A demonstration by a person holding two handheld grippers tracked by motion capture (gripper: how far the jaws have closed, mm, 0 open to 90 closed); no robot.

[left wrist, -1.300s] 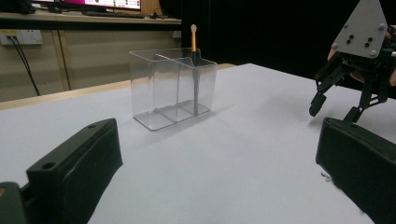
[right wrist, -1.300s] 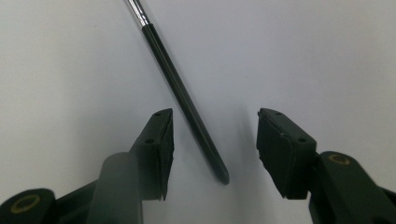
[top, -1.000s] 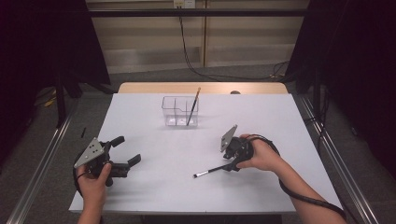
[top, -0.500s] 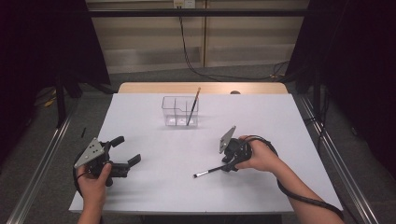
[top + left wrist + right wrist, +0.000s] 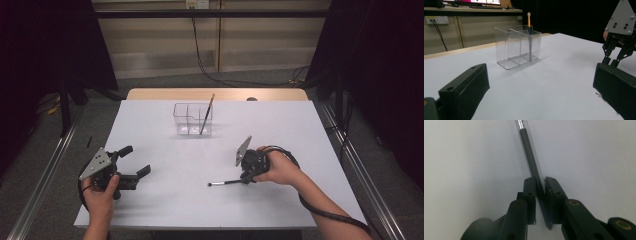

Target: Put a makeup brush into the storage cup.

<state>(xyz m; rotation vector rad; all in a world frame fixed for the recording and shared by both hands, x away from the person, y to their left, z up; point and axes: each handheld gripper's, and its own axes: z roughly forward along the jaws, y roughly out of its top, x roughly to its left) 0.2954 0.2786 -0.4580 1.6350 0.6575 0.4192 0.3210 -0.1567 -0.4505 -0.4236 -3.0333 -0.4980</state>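
White table [image 5: 320, 130] carries a clear three-slot holder [image 5: 192, 120] near its far edge, one brush [image 5: 206, 114] upright in its right slot; left gripper [image 5: 134, 164] rests jaws wide at front left; right gripper [image 5: 539, 185] pinches a dark brush [image 5: 530, 155] lying flat, front right.

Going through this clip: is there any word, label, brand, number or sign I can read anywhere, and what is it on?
None can be read.
The dark brush clamped in the right gripper: no print visible on its handle.
The clear organizer and the orange-handled brush standing in it: no label.
The left gripper, its grey plate, and the white table: no marking.
The screens at the back wall: lit, but far too small and cut off to read.
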